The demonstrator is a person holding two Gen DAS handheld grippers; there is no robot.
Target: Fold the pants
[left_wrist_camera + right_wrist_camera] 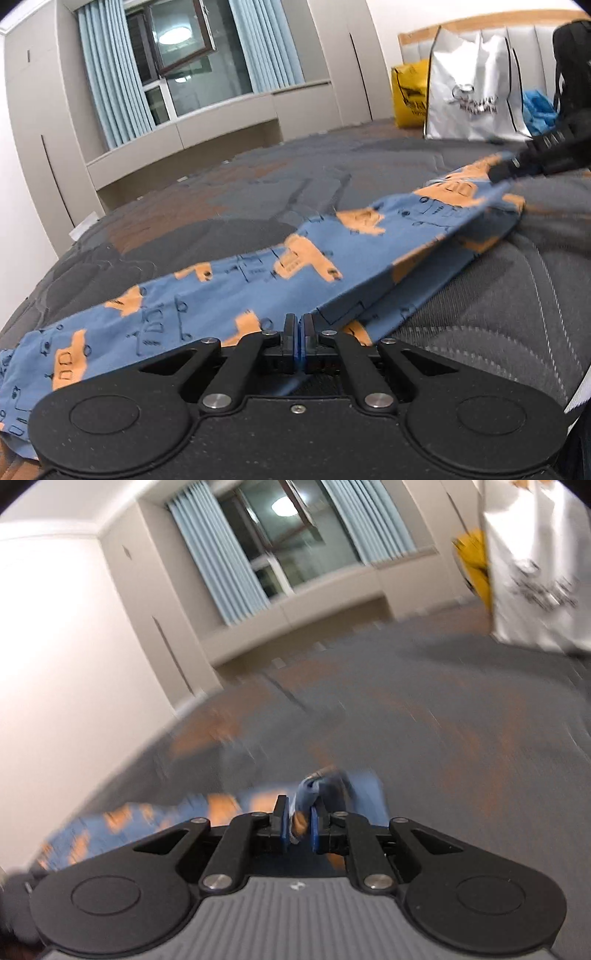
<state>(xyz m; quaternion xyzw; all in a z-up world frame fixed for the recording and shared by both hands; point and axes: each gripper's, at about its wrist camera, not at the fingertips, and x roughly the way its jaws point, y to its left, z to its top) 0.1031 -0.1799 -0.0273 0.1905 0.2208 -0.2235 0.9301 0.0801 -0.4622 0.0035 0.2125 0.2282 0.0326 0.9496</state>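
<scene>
A wide stretch of bare grey-and-brown quilted bed [229,199] is seen beyond the cloth, bounded at the far side by a window ledge [207,122] and, toward the headboard, by a white bag [476,85] and a yellow bag [408,96] standing side by side. The pants [258,280], blue with orange printed shapes, are held stretched in a long band over the bed; in the left wrist view their long axis is seen running from lower left to upper right, one end at the near edge of the picture and the other at the right gripper [517,166]. A lower layer of cloth is seen hanging beneath the band toward the right. The left gripper [298,328] is closed with its fingers nearly touching, pinching the near edge of the pants. In the blurred right wrist view, the right gripper [298,821] is seen with fingers narrowly apart, clamped on a bunched end of the pants [317,790], the rest trailing away to the lower left.
</scene>
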